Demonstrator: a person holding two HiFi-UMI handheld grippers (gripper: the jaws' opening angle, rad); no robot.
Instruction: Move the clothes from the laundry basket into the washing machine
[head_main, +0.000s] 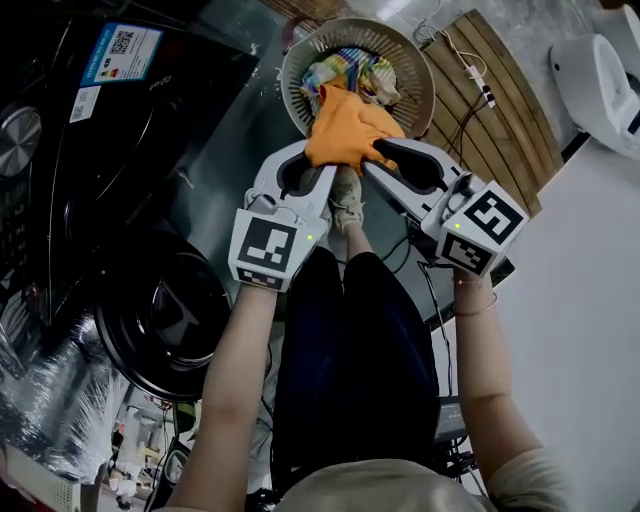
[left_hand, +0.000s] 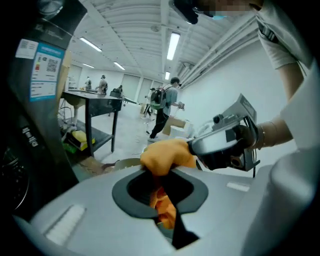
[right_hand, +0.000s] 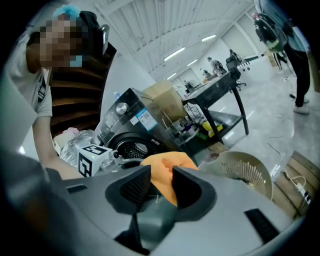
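Progress check: we have the orange garment (head_main: 350, 125) clamped in both the left gripper (head_main: 318, 165) and the right gripper (head_main: 385, 152), just above the laundry basket (head_main: 420, 70). Striped clothes (head_main: 350, 68) lie inside it, nothing has reached the washing machine (head_main: 165, 310), and we judge most work is left.

A person stands over a round laundry basket (head_main: 420, 72) on the floor, with the left gripper (head_main: 314, 162) and the right gripper (head_main: 386, 152) meeting at one bunched orange cloth (head_main: 350, 125), which covers both sets of tips and hangs just above the basket. Striped, multicoloured clothes (head_main: 350, 68) lie inside it. A marker cube (head_main: 265, 250) sits near each wrist. To the left stands a black washing machine (head_main: 140, 120) with a blue label (head_main: 120, 52), its round door (head_main: 165, 320) open nearer the person. A slatted wooden board (head_main: 500, 110) with a white cable (head_main: 470, 68) lies right of the basket.
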